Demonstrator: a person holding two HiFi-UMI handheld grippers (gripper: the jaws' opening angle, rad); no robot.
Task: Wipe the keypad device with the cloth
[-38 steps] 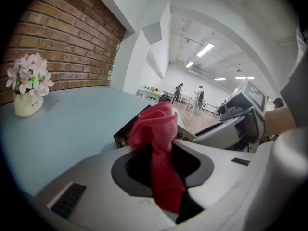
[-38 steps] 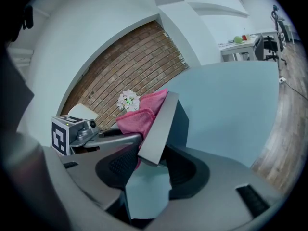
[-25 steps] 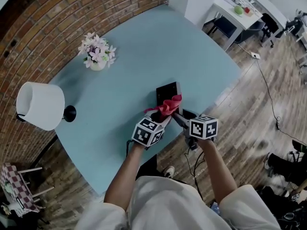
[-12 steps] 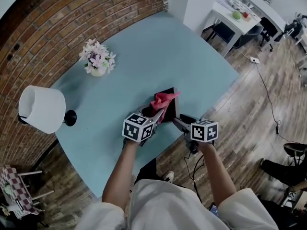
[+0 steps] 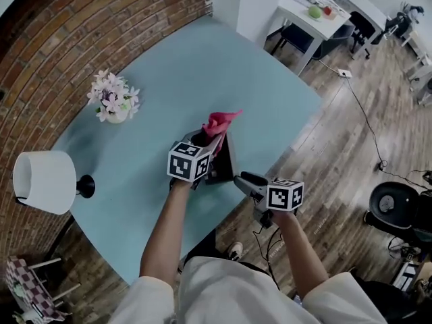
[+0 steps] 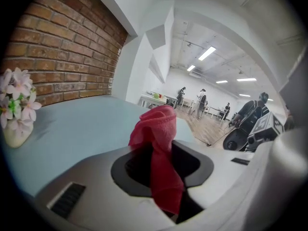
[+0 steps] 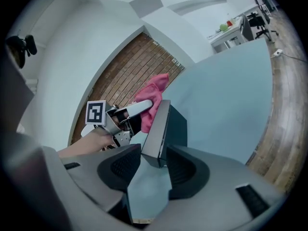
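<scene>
My left gripper (image 5: 213,140) is shut on a red cloth (image 5: 219,121), which sticks up out of its jaws above the blue table (image 5: 202,66). In the left gripper view the cloth (image 6: 156,129) hangs from the left gripper (image 6: 162,150) and hides its tips. The dark keypad device (image 5: 223,162) lies just right of that gripper, near the table's front edge. My right gripper (image 5: 241,179) has just been closing its jaws. The device's (image 7: 166,124) near end now sits in the right gripper (image 7: 155,159), with both pads against its sides. The cloth (image 7: 153,97) hangs just beyond the device's far end.
A small vase of pink flowers (image 5: 111,100) stands at the table's far left. A white lamp (image 5: 44,181) stands at its left corner. Wooden floor with a cable runs to the right. A white desk (image 5: 317,12) and a black chair (image 5: 398,211) stand beyond.
My left gripper has carried the cloth up off the device's top and away to its far left. The right gripper has stayed at the device's near end.
</scene>
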